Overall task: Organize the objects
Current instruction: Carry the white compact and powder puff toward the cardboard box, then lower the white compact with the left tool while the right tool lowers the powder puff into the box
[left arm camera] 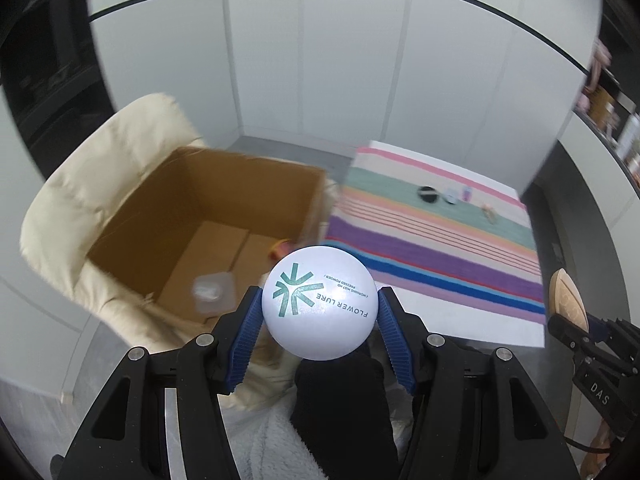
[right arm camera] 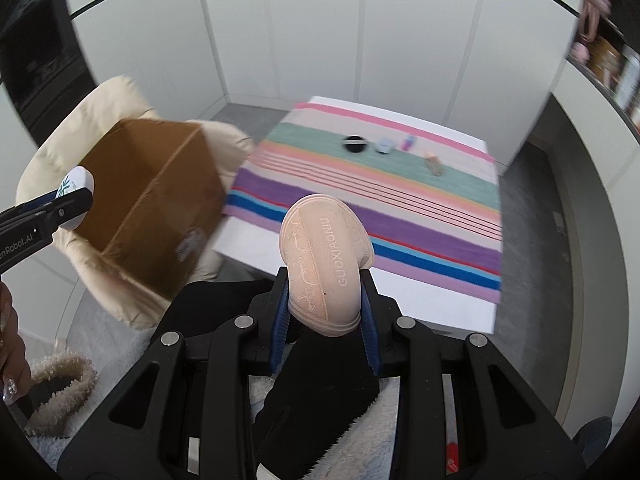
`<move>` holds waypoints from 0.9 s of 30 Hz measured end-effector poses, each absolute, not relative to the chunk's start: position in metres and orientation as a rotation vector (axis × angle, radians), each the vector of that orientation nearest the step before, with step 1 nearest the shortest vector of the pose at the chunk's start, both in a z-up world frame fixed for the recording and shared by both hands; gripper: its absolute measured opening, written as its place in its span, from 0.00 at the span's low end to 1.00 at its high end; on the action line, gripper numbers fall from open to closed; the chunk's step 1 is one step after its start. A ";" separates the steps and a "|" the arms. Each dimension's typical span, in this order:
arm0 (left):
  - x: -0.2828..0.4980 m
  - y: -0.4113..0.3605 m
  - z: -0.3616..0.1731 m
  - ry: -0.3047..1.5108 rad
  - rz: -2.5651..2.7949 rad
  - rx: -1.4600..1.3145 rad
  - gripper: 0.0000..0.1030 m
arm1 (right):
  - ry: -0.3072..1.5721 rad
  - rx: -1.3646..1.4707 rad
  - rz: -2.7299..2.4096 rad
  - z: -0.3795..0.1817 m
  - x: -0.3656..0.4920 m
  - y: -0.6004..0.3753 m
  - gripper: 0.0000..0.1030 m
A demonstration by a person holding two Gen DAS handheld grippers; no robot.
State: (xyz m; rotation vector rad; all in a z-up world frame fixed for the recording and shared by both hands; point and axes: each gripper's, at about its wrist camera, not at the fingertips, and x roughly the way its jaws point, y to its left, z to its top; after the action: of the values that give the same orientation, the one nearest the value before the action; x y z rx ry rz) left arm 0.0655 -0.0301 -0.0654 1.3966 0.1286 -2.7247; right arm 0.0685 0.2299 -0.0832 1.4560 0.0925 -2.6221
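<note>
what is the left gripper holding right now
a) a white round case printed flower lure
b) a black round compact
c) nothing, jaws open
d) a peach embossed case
a: in the left wrist view the left gripper has its blue pads pressed on either side of the white round case with teal FLOWER LURE lettering; the peach embossed case sits in the right gripper, and the black round compact lies on the striped cloth.

Four small items (right arm camera: pixel 386 146) on the striped cloth (right arm camera: pixel 400 208) and the box's contents (left arm camera: pixel 210 292) blur beyond telling.
</note>
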 end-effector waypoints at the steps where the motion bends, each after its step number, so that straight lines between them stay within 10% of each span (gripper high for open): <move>1: 0.068 -0.040 -0.066 0.144 -2.706 1.390 0.57 | 0.107 1.448 -2.602 -0.084 0.067 0.220 0.32; 27: 0.065 -0.187 -0.098 0.427 -2.436 1.315 0.57 | 0.415 1.291 -2.275 -0.103 0.029 0.026 0.32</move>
State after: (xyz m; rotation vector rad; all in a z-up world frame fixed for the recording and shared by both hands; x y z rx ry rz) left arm 0.0651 -0.1871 -0.0982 1.3153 0.4269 -2.4360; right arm 0.0287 0.0256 -0.1032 1.2907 0.4154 -2.2746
